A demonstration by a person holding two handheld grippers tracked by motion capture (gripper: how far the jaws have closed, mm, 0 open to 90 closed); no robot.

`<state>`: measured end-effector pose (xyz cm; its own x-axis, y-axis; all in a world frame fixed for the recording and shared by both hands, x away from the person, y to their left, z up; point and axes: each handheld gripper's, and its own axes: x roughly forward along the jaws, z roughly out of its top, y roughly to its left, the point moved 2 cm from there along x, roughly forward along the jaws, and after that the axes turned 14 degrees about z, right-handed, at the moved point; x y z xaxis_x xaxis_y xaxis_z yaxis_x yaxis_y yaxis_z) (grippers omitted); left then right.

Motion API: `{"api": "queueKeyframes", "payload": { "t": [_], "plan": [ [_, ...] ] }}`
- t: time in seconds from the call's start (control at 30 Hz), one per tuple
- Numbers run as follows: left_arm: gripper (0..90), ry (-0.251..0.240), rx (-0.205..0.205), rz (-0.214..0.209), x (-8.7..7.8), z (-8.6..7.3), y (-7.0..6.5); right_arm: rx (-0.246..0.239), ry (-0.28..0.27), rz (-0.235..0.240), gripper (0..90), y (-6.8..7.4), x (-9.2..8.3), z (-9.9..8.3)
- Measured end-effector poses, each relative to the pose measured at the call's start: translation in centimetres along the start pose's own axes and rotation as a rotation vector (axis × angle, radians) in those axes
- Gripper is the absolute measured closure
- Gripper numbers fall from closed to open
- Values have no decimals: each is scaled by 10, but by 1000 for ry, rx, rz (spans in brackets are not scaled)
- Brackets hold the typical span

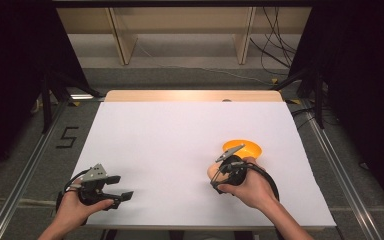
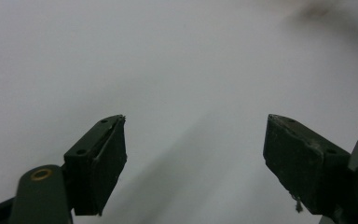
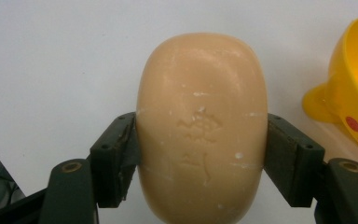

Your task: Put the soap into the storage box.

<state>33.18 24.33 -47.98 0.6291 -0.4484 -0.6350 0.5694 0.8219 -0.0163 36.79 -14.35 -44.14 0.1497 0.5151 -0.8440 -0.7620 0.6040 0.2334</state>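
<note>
Right hand-held gripper (image 3: pixel 200 154) is clamping the soap bar (image 3: pixel 201 126) near the surface's right edge, beside the yellow bowl (image 3: pixel 354 93); next, probably lifting it in; left hand-held gripper (image 2: pixel 196 154) is idling wide, holding nothing.

White sheet (image 1: pixel 180 150) is open from 9 through 12 o'clock of the right gripper (image 1: pixel 215 172), free passage there. Only obstacle: yellow bowl (image 1: pixel 243 148) just beside it at 1 o'clock. Left gripper (image 1: pixel 122 187) sits well apart at 9, bare sheet ahead of it.
</note>
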Motion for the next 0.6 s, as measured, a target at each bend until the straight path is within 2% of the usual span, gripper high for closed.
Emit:
{"api": "queueKeyframes", "payload": {
  "t": [0.07,0.2,0.23,0.3,0.4,0.43,0.47,0.5,0.53,0.6],
  "plan": [
    [209,5,9,2,0,0,1,8,-4,2,334,-1,-1,-1],
    [209,-2,-3,0,0,0,0,31,-9,-3,334,-2,-2,-4],
    [209,-1,-1,1,0,0,0,14,-15,-9,334,-4,-3,-5],
    [209,6,6,3,0,0,1,45,-14,-3,334,-3,-4,-6],
    [209,6,5,3,0,0,0,28,-22,-11,334,-6,-6,-8],
    [209,6,5,3,0,0,0,43,-15,0,334,-5,-7,-9],
    [209,5,5,3,0,0,0,51,-17,-8,334,-5,-7,-10],
    [209,5,5,3,0,0,0,38,-23,-8,334,-7,-8,-10],
    [209,5,6,3,0,0,0,57,-16,-11,334,-7,-9,-11],
    [209,5,5,4,0,0,0,54,-20,-9,334,-8,-10,-13]
  ]
}}
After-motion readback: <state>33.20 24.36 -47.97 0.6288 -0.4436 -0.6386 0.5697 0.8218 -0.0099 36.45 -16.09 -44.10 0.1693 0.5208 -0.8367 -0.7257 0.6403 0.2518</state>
